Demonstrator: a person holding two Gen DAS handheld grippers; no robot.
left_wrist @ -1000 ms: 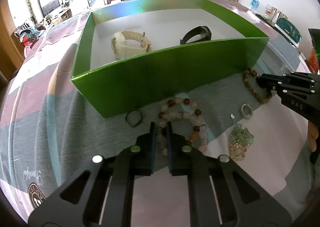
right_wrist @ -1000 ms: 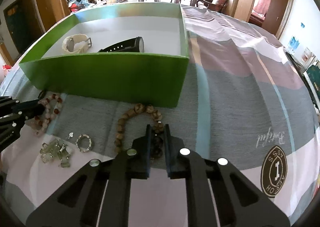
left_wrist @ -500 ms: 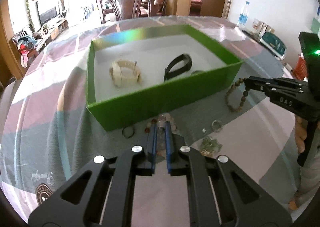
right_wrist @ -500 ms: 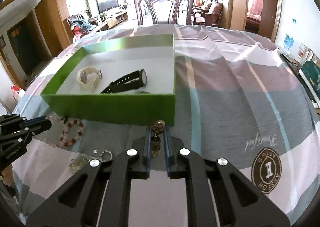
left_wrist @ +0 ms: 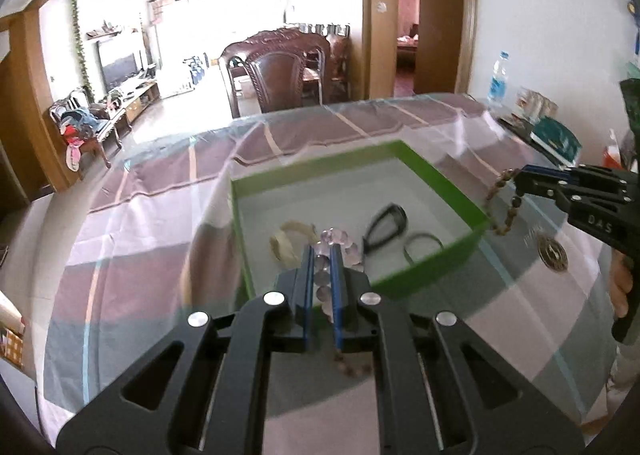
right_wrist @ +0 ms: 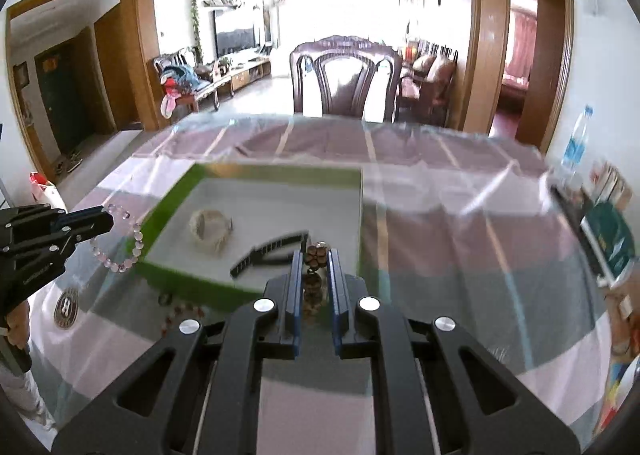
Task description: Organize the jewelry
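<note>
**Desk:** What are you holding over the table?

**Caption writer:** Your left gripper [left_wrist: 321, 255] is clamped on a pale pink bead bracelet [right_wrist: 120, 239], which dangles in a loop from the fingertips, clear of the striped tablecloth [left_wrist: 140, 247]. Your right gripper [right_wrist: 316, 259] is closed on a brown wooden-bead bracelet [left_wrist: 502, 203], its carved flower bead pinched between the blue pads [right_wrist: 296, 283]. Each strand hangs free below the jaws, a carry that likely keeps the beads from dragging or snagging.

**Desk:** And where is it all headed?

**Caption writer:** By the look of it, the green box [left_wrist: 440, 275] just ahead of both your tools. A cream watch [right_wrist: 210, 229], a black watch [right_wrist: 272, 249] and a dark ring-shaped band [left_wrist: 424, 243] already lie on its white floor, well apart. A few red-brown beads [right_wrist: 180, 311] sit on the cloth beside the box's near wall, not yet sorted. You hold both bracelets above the wall's top edge, which suggests you mean to clear it before lowering.
</note>
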